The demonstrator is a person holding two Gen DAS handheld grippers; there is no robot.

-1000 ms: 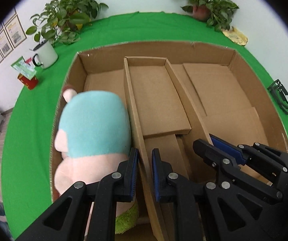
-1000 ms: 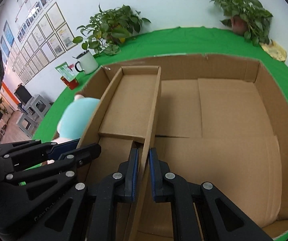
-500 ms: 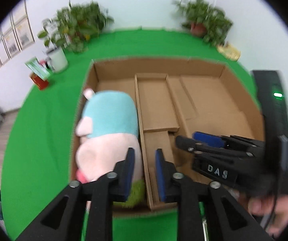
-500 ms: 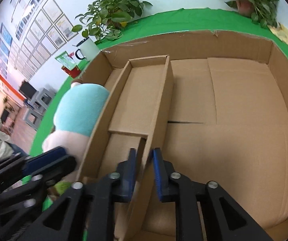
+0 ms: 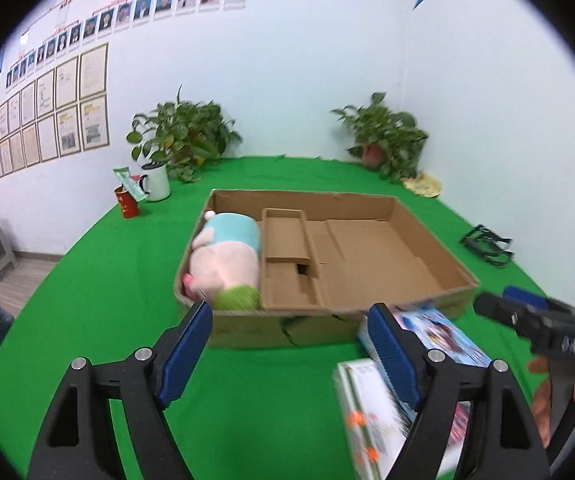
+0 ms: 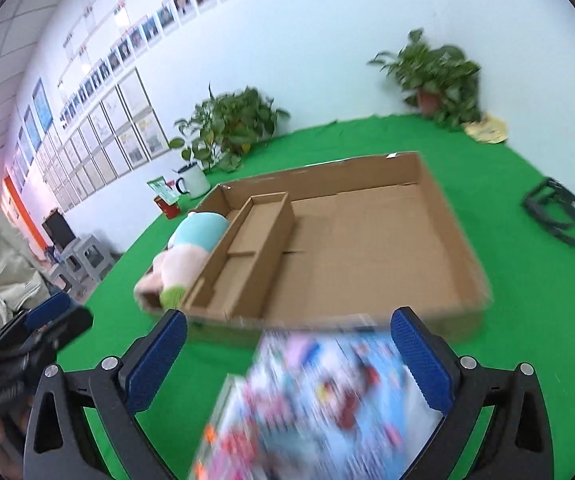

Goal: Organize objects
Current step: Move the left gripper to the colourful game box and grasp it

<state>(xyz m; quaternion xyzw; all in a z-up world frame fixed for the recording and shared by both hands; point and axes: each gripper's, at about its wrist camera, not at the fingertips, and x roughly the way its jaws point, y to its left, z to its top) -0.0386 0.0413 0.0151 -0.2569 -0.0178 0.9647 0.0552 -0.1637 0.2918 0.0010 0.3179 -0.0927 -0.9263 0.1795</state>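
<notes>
A round table under smooth green cloth (image 5: 87,280) stands in a white-walled corner hung with framed sheets (image 5: 47,120); two leafy plants (image 5: 183,136), an enamel mug (image 5: 156,181) and a red tin (image 5: 127,204) sit at its far edge. In the middle lies a shallow corrugated box (image 5: 427,232) with a narrow cardboard divider tray (image 5: 287,240). A soft pink-and-teal plush (image 5: 223,260) fills the box's left compartment. Glossy, colourful books (image 6: 327,400) lie on the cloth just before the box. The left gripper (image 5: 291,356) and right gripper (image 6: 291,364) both gape wide, holding nothing.
</notes>
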